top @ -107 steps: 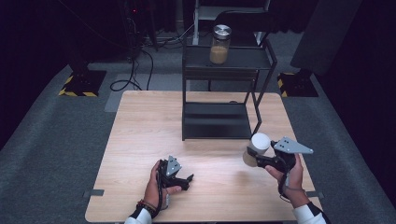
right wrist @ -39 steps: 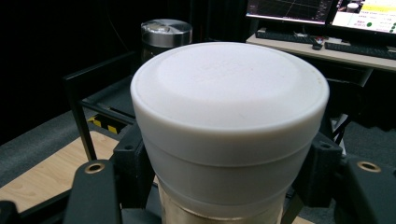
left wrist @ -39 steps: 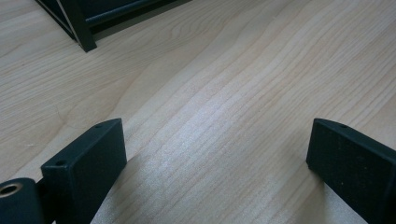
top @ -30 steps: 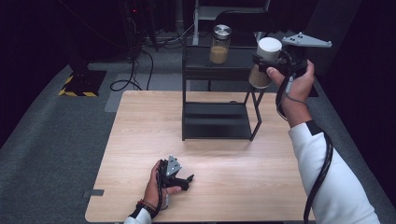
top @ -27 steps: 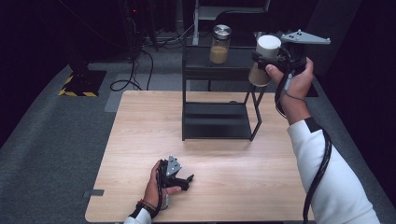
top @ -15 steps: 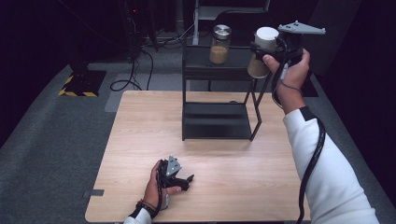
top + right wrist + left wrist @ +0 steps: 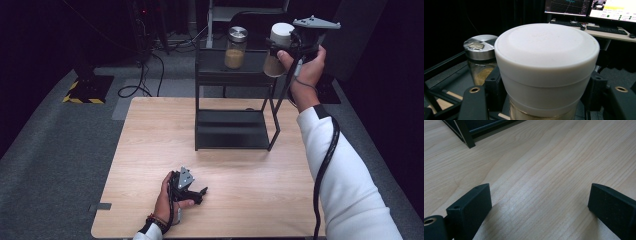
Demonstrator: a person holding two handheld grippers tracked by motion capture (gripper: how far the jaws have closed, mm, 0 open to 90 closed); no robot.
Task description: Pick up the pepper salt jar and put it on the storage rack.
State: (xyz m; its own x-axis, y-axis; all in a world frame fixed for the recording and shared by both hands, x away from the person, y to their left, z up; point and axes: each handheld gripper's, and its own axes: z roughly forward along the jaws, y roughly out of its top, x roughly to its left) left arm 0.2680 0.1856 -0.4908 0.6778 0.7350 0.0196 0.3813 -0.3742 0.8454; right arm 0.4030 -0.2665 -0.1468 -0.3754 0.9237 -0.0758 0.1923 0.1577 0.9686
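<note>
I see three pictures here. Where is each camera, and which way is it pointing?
High view: fixed above the person's side, looking forward and down on the table and black rack; both forearms, left tool, right tool show.
Left gripper view: rides the left tool, looking along its open jaws at bare tabletop and a rack foot.
Right gripper view: rides the right tool, facing the white-lidded jar it grips.
Shared: the high and right gripper views both show the metal-lidded jar.

Right gripper [image 7: 278,49] clamped on white-lidded jar [image 7: 278,48] at black rack's [image 7: 232,107] top shelf, right end.
Steel-lidded jar [image 7: 235,47] stands at shelf's middle. Left gripper [image 7: 198,192] rests near table's [image 7: 150,150] near edge, hand [image 7: 167,197] around it.
</note>
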